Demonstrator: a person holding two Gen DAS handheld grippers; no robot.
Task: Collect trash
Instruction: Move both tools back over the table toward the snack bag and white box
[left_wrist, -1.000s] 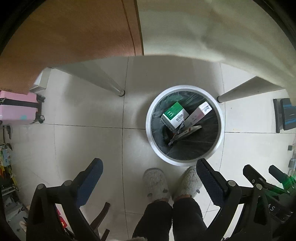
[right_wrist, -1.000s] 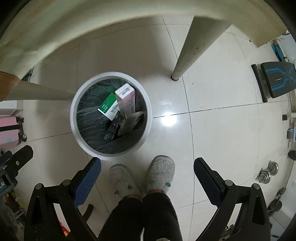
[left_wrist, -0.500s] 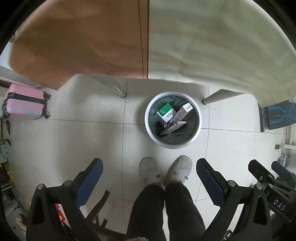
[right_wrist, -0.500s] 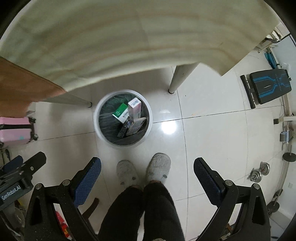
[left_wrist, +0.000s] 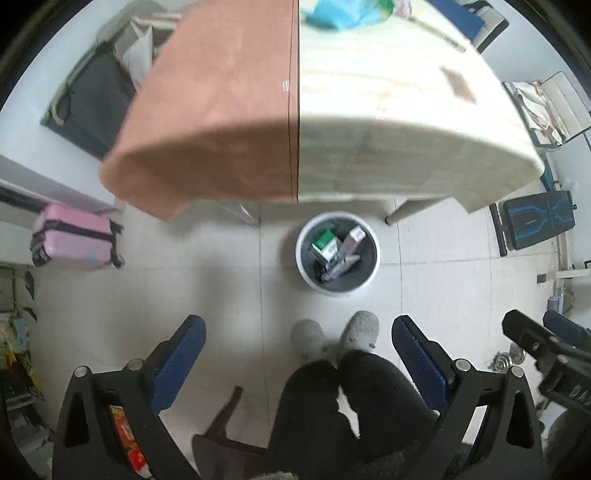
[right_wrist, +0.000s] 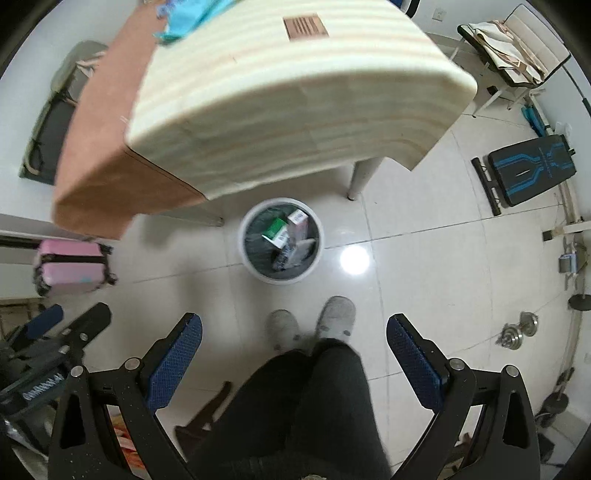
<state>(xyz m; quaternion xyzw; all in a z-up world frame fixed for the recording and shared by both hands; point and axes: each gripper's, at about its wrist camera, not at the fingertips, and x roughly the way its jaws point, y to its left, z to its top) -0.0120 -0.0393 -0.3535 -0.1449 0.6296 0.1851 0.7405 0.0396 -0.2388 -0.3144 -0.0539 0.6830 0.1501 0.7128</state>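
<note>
the left tool (left_wrist: 297, 360), black-framed with blue ribbed pads, hangs released with its jaws spread wide and nothing between them. the right tool (right_wrist: 293, 356) of the same build is likewise released and bare. both point down at the glossy white tiled floor (right_wrist: 424, 266).

between the jaws in each view stand the person's dark trouser legs (right_wrist: 314, 406) and a pair of fuzzy grey slippers (right_wrist: 312, 323), toes pointing far. a dark wooden chair leg (right_wrist: 207, 413) shows near, left of the legs.

just beyond the slippers stands the round white trash bin with a dark liner (right_wrist: 245, 254), upright on the floor. inside it lie the collected pieces: a green and white carton (right_wrist: 276, 232) at the far left, a white and pink box (right_wrist: 297, 221) leaning to its right, and some flatter grey packaging (right_wrist: 291, 256) at the near side. in the left view the same bin (left_wrist: 375, 267) sits centre, with the green carton (left_wrist: 325, 242) and pink box (left_wrist: 352, 240) side by side.

beyond the bin rises the desk with a pale striped cloth on the right half (right_wrist: 295, 92) and a brown cloth on the left half (right_wrist: 99, 155); one pale desk leg (right_wrist: 364, 175) stands right of the bin. a crumpled blue item (right_wrist: 188, 14) and a small brown rectangular patch (right_wrist: 306, 26) lie on the far part of the desk.

a pink suitcase (right_wrist: 70, 266) stands at the left, a black and blue exercise bench (right_wrist: 532, 170) at the right, metal dumbbell plates (right_wrist: 515, 332) near right.
</note>
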